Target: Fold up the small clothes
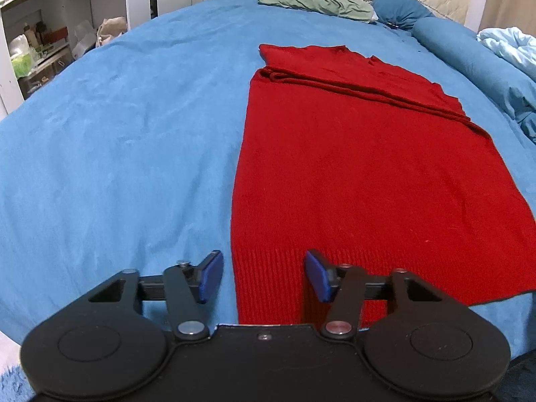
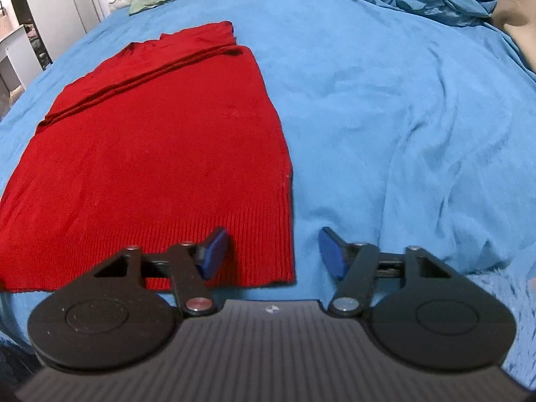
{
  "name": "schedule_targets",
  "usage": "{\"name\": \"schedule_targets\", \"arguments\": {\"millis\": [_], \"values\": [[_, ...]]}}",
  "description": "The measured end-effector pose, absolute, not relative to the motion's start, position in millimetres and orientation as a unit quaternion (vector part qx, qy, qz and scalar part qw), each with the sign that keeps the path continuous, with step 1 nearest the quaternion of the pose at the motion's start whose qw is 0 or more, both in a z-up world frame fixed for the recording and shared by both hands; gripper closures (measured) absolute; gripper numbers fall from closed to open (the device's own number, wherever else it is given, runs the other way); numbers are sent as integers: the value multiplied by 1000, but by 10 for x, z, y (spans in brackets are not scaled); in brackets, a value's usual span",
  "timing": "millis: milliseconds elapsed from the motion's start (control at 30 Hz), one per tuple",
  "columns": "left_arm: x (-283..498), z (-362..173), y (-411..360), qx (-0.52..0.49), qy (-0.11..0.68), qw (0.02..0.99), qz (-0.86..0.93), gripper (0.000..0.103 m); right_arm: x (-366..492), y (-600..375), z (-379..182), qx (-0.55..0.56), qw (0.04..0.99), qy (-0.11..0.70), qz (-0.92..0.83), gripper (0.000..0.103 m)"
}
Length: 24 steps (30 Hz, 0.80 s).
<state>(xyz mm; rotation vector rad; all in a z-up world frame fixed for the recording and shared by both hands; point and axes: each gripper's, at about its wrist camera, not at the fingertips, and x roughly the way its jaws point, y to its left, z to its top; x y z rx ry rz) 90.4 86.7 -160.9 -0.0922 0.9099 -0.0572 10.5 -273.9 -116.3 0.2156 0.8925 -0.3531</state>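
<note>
1. The red sweater [image 1: 351, 167] lies flat on the blue bedspread [image 1: 117, 134], sleeves already folded in across the upper part, ribbed hem [image 2: 201, 244] nearest to me.
2. My left gripper [image 1: 264, 274] stands half-wide and holds nothing; it straddles the hem's left corner, one pad on the bedspread side and one over the knit.
3. My right gripper [image 2: 274, 251] is likewise half-wide and empty, straddling the hem's right corner the same way.
4. I judge the step in hand to be pinching both hem corners so the lower half can be carried up toward the collar [image 1: 301, 52].
5. Risk: the pads may pinch the bedspread together with the knit, since the cover is soft and sits right under the edge; lifting would then drag the bed cover.
6. Risk: a pad could catch only the top layer of the hem, so the back layer stays behind and the fold comes out skewed.
7. Risk: if one corner is gripped deeper than the other, the fold line will run slanted.
8. Risk: lifting too fast could slide the tucked sleeves [image 1: 368, 90] out of place.
</note>
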Motion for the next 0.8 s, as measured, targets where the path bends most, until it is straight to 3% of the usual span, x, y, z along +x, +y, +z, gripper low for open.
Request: {"name": "schedule_targets", "arguments": {"millis": [100, 233, 300, 367, 433, 500, 567, 800], "values": [[883, -1620, 886, -50, 442, 895, -32, 53, 143, -2733, -1180, 97, 883, 432, -158, 47], [877, -1672, 938, -73, 455, 887, -34, 53, 181, -2749, -1211, 97, 882, 434, -155, 49], [869, -1692, 966, -82, 459, 884, -36, 55, 184, -2754, -1216, 99, 882, 435, -149, 56], [873, -1697, 981, -90, 464, 880, -40, 62, 186, -2762, -1220, 103, 883, 435, -142, 67], [876, -1689, 1000, -97, 469, 876, -45, 81, 191, -2783, -1209, 112, 884, 434, -135, 80], [862, -1654, 1040, -110, 471, 874, -45, 92, 187, -2819, -1164, 128, 884, 430, -133, 81], [826, -1570, 1066, -116, 465, 877, -44, 97, 169, -2884, -1075, 150, 885, 422, -126, 82], [905, -845, 1104, -139, 390, 908, -70, 98, 283, -3266, -341, 260, 900, 344, -69, 82]]}}
